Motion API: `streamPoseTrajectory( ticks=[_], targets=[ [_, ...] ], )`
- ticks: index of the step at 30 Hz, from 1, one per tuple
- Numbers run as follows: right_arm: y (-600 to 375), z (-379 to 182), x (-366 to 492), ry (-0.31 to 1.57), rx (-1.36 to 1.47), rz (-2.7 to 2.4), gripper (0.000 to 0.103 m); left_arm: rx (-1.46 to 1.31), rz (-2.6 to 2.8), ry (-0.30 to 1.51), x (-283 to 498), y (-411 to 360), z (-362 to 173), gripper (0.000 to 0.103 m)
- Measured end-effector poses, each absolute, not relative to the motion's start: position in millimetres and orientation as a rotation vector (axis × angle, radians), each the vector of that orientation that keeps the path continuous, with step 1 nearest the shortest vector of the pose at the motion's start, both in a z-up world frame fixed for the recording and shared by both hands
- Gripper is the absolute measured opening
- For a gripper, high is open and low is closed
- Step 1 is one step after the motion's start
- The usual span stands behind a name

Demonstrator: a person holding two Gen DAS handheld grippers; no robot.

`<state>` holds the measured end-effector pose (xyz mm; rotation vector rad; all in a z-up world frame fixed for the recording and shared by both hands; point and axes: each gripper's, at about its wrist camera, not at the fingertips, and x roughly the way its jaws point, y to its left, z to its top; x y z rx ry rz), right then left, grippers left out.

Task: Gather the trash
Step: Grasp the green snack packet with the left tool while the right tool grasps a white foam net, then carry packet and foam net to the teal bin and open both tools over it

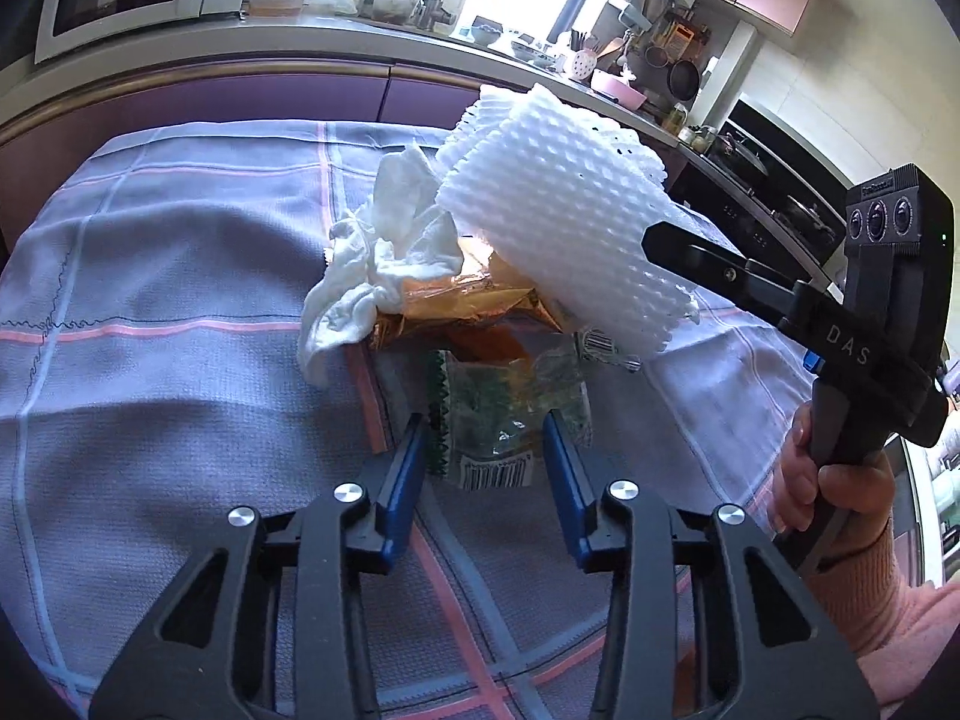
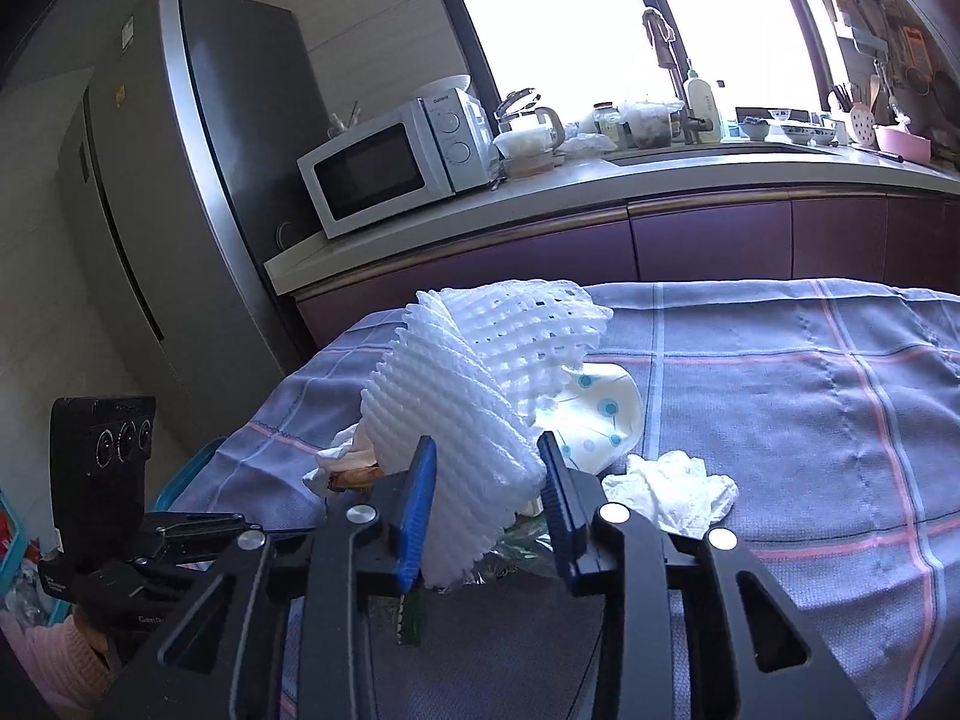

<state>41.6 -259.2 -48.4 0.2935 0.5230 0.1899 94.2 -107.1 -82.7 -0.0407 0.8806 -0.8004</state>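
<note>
my right tongs (image 2: 489, 501) clamp foam net (image 2: 468, 414), held above wrapper (image 1: 504, 420); left tongs (image 1: 486, 456) apart, wrapper straight ahead between tips.

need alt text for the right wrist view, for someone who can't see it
The right gripper holds a white foam fruit net between its blue fingers, lifted above a purple plaid tablecloth. A crumpled white tissue and a dotted paper cup lie beyond; a microwave sits on the counter behind.
</note>
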Motion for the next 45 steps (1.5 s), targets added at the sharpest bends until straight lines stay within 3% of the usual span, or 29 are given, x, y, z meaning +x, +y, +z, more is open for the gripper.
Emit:
streamPoseTrajectory(
  ticks=[8, 18, 45],
  targets=[
    [-258.3, -42.3, 31.2, 0.503, 0.297, 0.222, 0.013, -0.044, -0.805, 0.853, 88.1, -109.4, -75.7, 0.022],
    [-251.6, -29.3, 12.5, 0.454, 0.266, 0.276, 0.013, -0.080, -0.795, 0.821, 78.5, -85.6, -65.1, 0.017],
    [-212.7, -11.7, 13.6, 0.428, 0.292, 0.453, 0.013, -0.165, -0.685, 0.721, 58.2, 1.4, -39.8, 0.017]
  ],
)
